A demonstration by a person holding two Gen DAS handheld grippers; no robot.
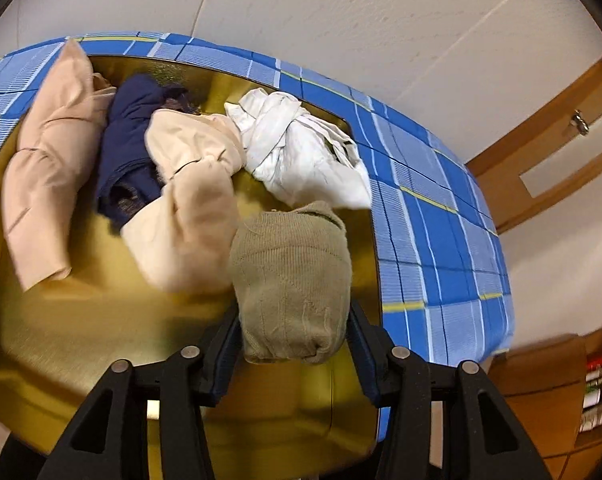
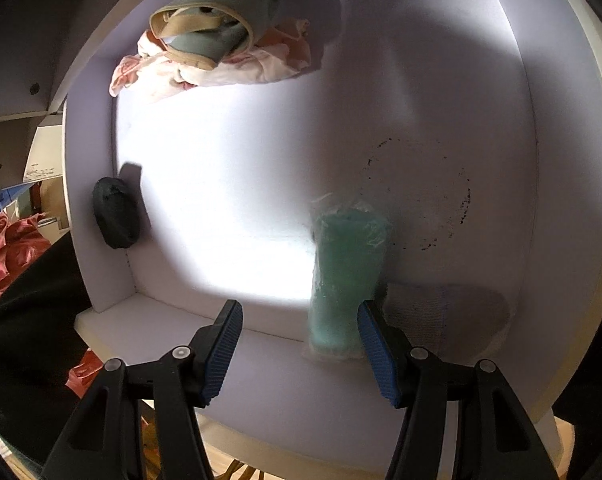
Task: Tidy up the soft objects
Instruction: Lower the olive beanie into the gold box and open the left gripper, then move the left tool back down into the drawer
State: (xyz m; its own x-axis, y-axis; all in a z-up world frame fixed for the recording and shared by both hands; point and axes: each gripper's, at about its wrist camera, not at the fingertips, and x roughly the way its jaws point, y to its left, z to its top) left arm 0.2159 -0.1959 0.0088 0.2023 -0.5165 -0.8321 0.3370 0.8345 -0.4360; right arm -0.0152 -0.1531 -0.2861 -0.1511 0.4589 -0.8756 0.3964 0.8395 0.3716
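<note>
In the left wrist view my left gripper (image 1: 293, 320) is shut on a rolled khaki knit bundle (image 1: 291, 280) and holds it over a gold tray (image 1: 81, 320). On the tray lie a peach bundle (image 1: 45, 176), a navy bundle (image 1: 131, 148), a cream bundle (image 1: 189, 208) and a white knotted bundle (image 1: 301, 152). In the right wrist view my right gripper (image 2: 299, 316) is open and empty over a white box (image 2: 521, 160). A green roll in clear wrap (image 2: 345, 272) lies just inside the right finger (image 2: 375, 344). A black bundle (image 2: 115, 218) rests against the left wall.
The tray sits on a blue plaid bedsheet (image 1: 433, 220), with a wooden door (image 1: 549, 140) behind. In the box, a grey-green garment (image 2: 225, 20) lies on a pink-white cloth (image 2: 221, 68) at the far end; a pale knit bundle (image 2: 441, 312) lies at near right. Red fabric (image 2: 9, 248) lies outside, left.
</note>
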